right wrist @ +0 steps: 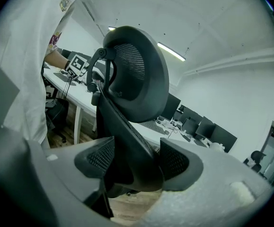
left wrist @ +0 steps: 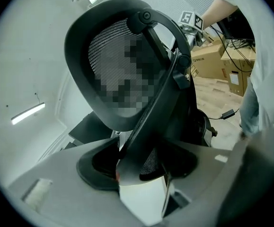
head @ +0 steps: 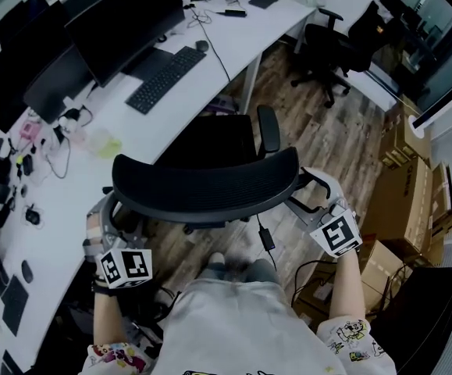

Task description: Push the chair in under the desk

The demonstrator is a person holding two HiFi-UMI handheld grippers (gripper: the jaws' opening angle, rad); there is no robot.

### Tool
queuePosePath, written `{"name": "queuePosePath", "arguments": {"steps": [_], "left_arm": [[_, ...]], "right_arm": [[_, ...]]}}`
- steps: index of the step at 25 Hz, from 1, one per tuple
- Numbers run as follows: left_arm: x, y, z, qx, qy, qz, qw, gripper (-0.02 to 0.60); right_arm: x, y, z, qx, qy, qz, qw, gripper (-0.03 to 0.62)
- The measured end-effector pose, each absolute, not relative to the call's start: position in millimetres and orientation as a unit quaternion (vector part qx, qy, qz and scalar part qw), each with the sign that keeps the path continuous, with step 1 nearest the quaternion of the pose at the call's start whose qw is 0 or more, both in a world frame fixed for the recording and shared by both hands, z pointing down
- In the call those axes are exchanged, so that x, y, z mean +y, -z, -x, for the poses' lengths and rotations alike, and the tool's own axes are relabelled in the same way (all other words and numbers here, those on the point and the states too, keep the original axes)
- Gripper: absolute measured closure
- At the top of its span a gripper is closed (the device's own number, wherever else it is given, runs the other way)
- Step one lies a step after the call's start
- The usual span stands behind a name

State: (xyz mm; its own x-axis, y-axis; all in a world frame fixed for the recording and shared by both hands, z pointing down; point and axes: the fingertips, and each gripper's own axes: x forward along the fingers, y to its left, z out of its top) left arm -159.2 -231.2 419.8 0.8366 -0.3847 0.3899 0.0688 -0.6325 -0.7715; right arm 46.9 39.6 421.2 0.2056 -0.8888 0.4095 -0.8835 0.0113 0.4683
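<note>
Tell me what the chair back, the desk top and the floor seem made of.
The chair back: black mesh fabric, open weave visible, in a matte frame, probably plastic. The desk top: smooth white board, slight sheen, likely laminate. The floor: brown planks with grain and seams; real wood or wood-look vinyl, cannot tell.

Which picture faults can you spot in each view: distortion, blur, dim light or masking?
Head view: fisheye bends the desk edge, dim overall. Left gripper view: round black vignette, a mosaic patch over part of the chair, soft foreground. Right gripper view: same vignette, the ceiling light is blown out white, foreground blurred.
</note>
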Motion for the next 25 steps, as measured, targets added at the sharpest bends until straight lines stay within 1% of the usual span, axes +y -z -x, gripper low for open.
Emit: {"name": "queuePosePath", "arguments": {"steps": [7, 12, 20, 25], "left_arm": [[-229, -422, 142, 0.136, 0.295, 0.854, 0.406, 0.316], [-218, -430, 132, 0.183, 0.326, 0.835, 0.404, 0.328], [-200, -429, 112, 0.248, 0.361, 0.812, 0.386, 0.331], [-189, -430, 94, 0.278, 0.363, 0.806, 0.375, 0.331]], "right_arm": [[28, -426, -80, -0.655, 0.018, -0.677, 0.335, 0.296], [24, -425, -109, -0.688, 0.047, -0.652, 0.315, 0.303], [16, -426, -152, -0.739, 0.066, -0.593, 0.311, 0.312], [14, -426, -175, -0.768, 0.078, -0.558, 0.306, 0.316]]}}
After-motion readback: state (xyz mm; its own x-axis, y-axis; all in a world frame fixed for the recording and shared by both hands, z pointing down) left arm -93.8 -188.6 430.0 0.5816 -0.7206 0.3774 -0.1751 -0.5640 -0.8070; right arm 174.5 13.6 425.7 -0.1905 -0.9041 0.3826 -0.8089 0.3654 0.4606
